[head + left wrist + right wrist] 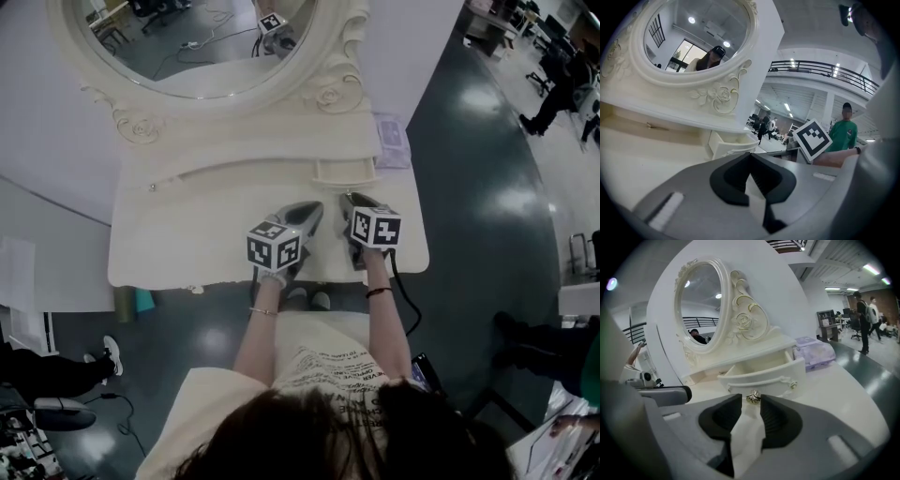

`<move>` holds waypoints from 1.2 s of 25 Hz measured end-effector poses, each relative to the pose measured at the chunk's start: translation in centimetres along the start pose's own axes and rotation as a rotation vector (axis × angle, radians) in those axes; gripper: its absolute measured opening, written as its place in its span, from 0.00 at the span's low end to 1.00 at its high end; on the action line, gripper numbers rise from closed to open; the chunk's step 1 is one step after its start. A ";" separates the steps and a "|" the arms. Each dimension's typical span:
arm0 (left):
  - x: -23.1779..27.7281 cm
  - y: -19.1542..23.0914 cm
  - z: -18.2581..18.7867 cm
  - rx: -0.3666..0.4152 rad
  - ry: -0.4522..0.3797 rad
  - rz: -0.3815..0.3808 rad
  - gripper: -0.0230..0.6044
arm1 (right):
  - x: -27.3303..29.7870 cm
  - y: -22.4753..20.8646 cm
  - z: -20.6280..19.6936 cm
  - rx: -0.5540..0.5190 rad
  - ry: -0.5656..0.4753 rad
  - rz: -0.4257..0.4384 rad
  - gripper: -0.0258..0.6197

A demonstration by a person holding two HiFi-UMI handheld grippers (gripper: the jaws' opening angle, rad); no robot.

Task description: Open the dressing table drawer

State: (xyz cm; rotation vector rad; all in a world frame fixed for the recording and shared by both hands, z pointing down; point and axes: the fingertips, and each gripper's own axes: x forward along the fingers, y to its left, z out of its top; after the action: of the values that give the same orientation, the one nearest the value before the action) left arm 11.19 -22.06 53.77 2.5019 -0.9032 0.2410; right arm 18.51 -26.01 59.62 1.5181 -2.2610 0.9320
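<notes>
We find the drawer [761, 376] pulled out of the dressing table [169, 234]. The right gripper [751, 403] is released, its 2 jaws apart beside the knob [753, 396]. The left gripper [750, 157] is clenched, empty. We judge only withdrawal remains.

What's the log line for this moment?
drawer: open | right claw: open, knob at tips | left claw: shut, empty

Cream-white dressing table [187, 248], with carved scrolls and roses round the mirror frame [740, 319]; the same cream on the drawer [764, 377], brassy gold on its knob [753, 396]. Grey shells, black pads [780, 420] on the left gripper [751, 155] and right gripper [750, 402]; black-and-white squares on the marker cubes [275, 246]. Lilac pack [815, 354]; dark glossy floor [487, 187].
</notes>
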 end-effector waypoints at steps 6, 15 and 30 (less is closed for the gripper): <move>0.1 -0.6 0.1 0.009 0.000 -0.024 0.03 | -2.1 1.6 0.7 -0.163 -0.054 0.110 0.22; -0.6 -2.0 0.3 0.068 -0.019 -0.049 0.03 | -4.8 4.8 1.4 -0.203 -0.153 0.238 0.16; -1.9 -4.0 2.6 0.138 -0.100 -0.096 0.03 | -8.3 7.6 4.1 -0.225 -0.292 0.334 0.04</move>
State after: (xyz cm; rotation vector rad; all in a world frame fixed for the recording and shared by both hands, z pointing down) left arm 12.32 -19.55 49.45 2.6979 -0.8275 0.1529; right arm 15.68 -20.70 49.31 1.2716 -2.7793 0.5292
